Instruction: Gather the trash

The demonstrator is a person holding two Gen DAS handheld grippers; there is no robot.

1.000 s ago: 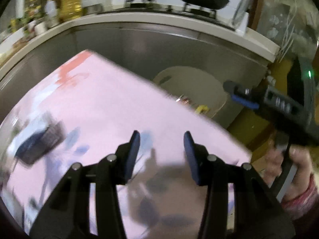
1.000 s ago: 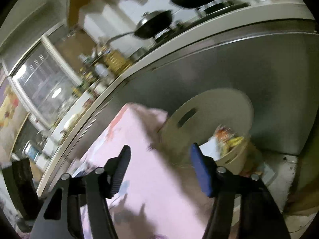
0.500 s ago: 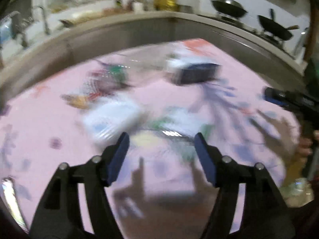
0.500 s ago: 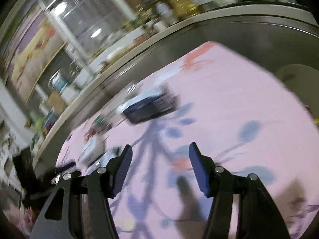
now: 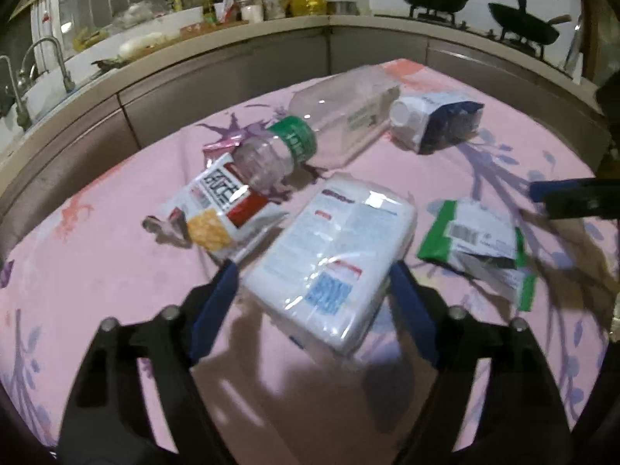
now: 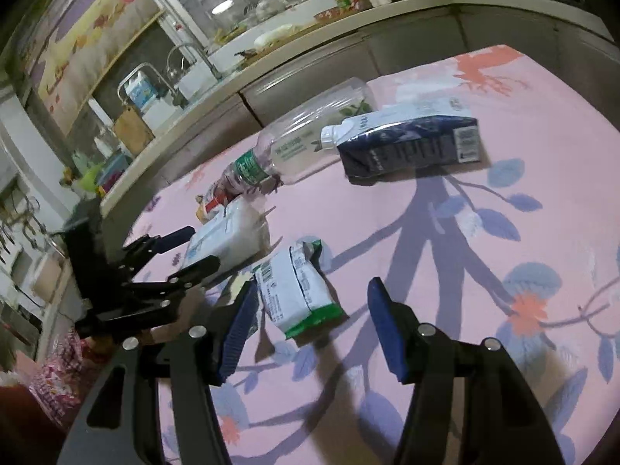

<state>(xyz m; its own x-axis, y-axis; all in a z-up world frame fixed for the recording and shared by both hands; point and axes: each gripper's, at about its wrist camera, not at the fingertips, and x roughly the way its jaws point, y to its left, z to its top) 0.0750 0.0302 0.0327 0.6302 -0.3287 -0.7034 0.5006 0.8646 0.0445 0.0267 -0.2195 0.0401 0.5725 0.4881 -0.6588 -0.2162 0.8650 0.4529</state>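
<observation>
Trash lies on a pink flowered tablecloth (image 5: 97,271). My left gripper (image 5: 310,271) is open, its jaws either side of a white plastic-wrapped pack (image 5: 333,255), which also shows in the right wrist view (image 6: 224,236). My right gripper (image 6: 310,290) is open around a green-and-white wrapper (image 6: 298,290), also in the left wrist view (image 5: 476,240). A clear bottle with a green label (image 5: 333,124) lies behind, beside a dark blue carton (image 5: 434,120). A red-and-white snack bag (image 5: 221,205) lies to the left.
A kitchen counter (image 5: 232,38) with a sink, bottles and two woks curves behind the table. The left gripper (image 6: 170,259) shows in the right wrist view; a right fingertip (image 5: 558,193) shows at the left view's right edge.
Both grippers swung left from the bin beside the table to the trash pile. Each now has its open jaws around an item.
</observation>
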